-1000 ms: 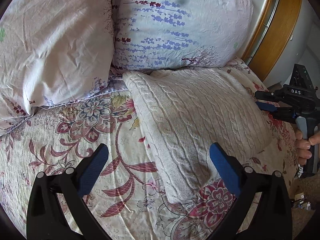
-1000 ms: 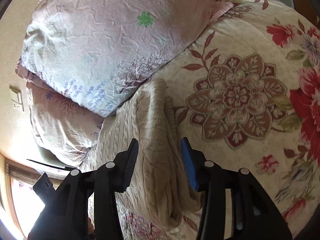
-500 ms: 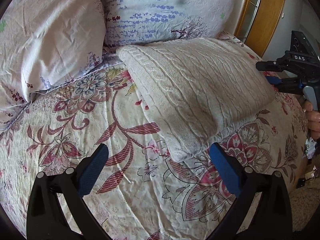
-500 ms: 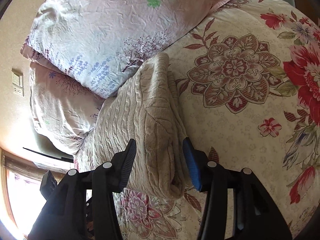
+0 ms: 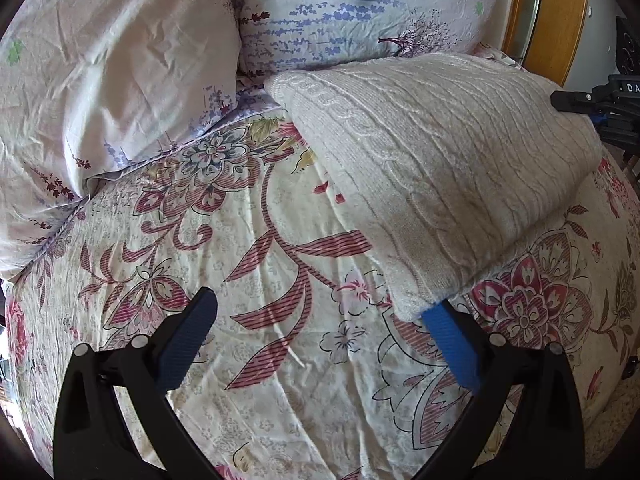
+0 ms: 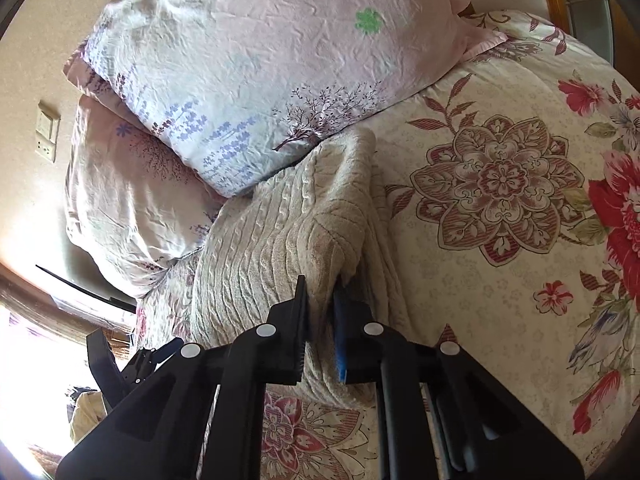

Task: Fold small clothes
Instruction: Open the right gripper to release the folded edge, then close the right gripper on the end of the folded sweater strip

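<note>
A cream cable-knit sweater [image 5: 436, 152] lies folded on the floral bedspread [image 5: 256, 272], its far edge against the pillows. My left gripper [image 5: 320, 308] stands open low over the bedspread; its right finger [image 5: 448, 336] reaches under the sweater's near corner, its left finger sits apart on bare quilt. In the right wrist view my right gripper [image 6: 322, 286] is shut on the sweater [image 6: 276, 240], pinching a raised fold of its edge between the pads. That right gripper [image 5: 592, 104] also shows at the right rim of the left wrist view, at the sweater's far right end.
Two pale floral pillows [image 5: 112, 80] [image 5: 360, 12] lie along the head of the bed. A wooden door frame [image 5: 560, 12] stands past the bed's right side. A wall switch [image 6: 46, 132] and a bright window [image 6: 24, 344] are in the right wrist view.
My right gripper has shut on the sweater's edge, lifting a fold. My left gripper has sunk and drawn back, so the sweater's near corner now meets its right finger.
</note>
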### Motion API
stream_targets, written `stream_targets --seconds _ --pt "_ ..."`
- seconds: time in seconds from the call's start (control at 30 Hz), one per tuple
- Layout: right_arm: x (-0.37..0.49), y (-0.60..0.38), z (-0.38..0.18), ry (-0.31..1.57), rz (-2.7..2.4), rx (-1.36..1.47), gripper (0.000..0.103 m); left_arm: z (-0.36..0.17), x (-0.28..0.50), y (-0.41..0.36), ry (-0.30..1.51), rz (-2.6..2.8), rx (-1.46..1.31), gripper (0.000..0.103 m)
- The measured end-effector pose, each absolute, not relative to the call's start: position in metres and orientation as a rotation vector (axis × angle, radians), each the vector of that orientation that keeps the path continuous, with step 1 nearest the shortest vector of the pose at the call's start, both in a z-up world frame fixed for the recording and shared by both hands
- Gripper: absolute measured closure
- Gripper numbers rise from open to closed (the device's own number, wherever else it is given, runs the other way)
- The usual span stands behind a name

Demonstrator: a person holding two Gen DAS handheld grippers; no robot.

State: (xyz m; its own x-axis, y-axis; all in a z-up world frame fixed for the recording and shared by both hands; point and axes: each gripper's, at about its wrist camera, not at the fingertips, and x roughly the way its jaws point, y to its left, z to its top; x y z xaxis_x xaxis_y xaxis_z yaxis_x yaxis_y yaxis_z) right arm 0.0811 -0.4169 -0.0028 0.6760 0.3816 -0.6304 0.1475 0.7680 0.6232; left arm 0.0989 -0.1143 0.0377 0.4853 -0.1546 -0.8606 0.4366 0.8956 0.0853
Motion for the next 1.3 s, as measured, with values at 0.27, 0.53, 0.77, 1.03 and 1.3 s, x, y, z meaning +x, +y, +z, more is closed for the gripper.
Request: stream_targets --seconds 0.27,0.53,0.77,1.03,1.3 --pt "0.067 -0.421 0.033 0.714 0.159 0.665 0.094 0.066 0.105 -0.097 0.943 -0.362 0.159 0.003" --pt "0.067 -0.423 -0.033 0.93 0.034 0.724 0.095 0.036 0.105 -0.096 1.067 -0.351 0.158 0.003" --pt "0.066 -0.426 -0.015 0.891 0.031 0.701 0.064 0.06 0.088 -0.072 1.005 -0.458 0.065 0.002" --pt "0.07 -0.394 -0.022 0.951 -0.06 0.401 0.051 0.084 0.123 -0.06 0.97 -0.419 -0.171 0.002" --pt "0.07 -0.399 -0.025 0.934 -0.054 0.335 0.044 0.066 0.176 -0.091 1.059 -0.454 -0.252 0.002"
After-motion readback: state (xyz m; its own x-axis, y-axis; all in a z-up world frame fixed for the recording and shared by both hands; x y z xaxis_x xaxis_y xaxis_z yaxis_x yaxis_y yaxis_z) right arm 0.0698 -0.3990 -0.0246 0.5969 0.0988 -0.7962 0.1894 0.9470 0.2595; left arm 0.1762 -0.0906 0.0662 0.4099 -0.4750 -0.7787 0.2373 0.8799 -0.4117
